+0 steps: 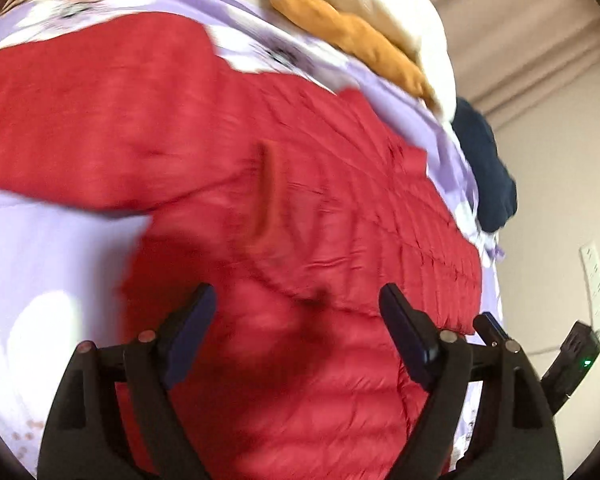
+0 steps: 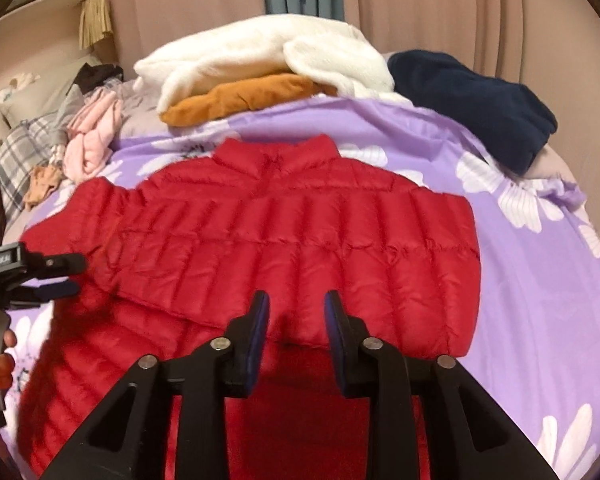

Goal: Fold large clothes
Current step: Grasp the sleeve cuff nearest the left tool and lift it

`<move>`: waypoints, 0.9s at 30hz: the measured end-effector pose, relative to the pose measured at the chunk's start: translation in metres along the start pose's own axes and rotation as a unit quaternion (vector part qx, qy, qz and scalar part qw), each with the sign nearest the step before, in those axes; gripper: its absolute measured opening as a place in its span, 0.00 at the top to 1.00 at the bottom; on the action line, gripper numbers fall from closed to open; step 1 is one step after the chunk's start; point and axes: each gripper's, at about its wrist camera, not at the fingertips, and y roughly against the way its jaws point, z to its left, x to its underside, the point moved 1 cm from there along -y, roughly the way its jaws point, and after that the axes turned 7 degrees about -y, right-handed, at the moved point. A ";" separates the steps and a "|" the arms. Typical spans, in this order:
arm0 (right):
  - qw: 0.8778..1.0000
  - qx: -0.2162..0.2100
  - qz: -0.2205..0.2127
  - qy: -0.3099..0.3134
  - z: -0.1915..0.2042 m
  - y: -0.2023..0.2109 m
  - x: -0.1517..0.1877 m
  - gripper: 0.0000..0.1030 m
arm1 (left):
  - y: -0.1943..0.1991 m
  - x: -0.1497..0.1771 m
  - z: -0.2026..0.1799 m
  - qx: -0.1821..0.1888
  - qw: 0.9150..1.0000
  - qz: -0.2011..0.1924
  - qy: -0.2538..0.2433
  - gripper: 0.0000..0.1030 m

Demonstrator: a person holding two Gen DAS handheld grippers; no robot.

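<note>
A red puffer jacket (image 2: 300,240) lies flat on a purple flowered bedsheet (image 2: 540,300), collar at the far side, with a folded layer lying across its lower part. My right gripper (image 2: 296,316) hovers at the near edge of that folded layer, jaws a little apart, pads not pressing on the fabric. My left gripper (image 2: 70,276) reaches in from the left at the jacket's sleeve end. In the blurred left wrist view the left gripper (image 1: 298,308) stands wide open above the red jacket (image 1: 260,160), with nothing pinched.
A white fleece (image 2: 268,48) on an orange garment (image 2: 240,98) and a navy garment (image 2: 480,104) lie at the bed's far side. Pink clothes (image 2: 92,140) and a plaid pillow (image 2: 16,152) sit far left. Curtains hang behind. A person's fingers (image 2: 0,364) hold the left gripper.
</note>
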 end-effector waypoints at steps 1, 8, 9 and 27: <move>1.000 -0.006 -0.001 -0.001 0.002 0.003 0.000 0.62 | 0.015 0.001 0.014 -0.007 1.000 -0.011 0.013 0.18; 0.999 -0.043 -0.004 0.004 0.016 0.025 0.014 0.55 | 0.088 0.002 0.101 -0.027 0.988 -0.086 0.122 0.11; 0.999 -0.046 -0.003 0.005 0.017 0.027 0.016 0.55 | 0.098 0.005 0.120 -0.025 0.984 -0.098 0.150 0.11; 0.998 -0.049 0.012 -0.027 0.026 0.033 0.037 0.55 | 0.097 -0.031 0.229 0.070 0.928 -0.171 0.324 0.11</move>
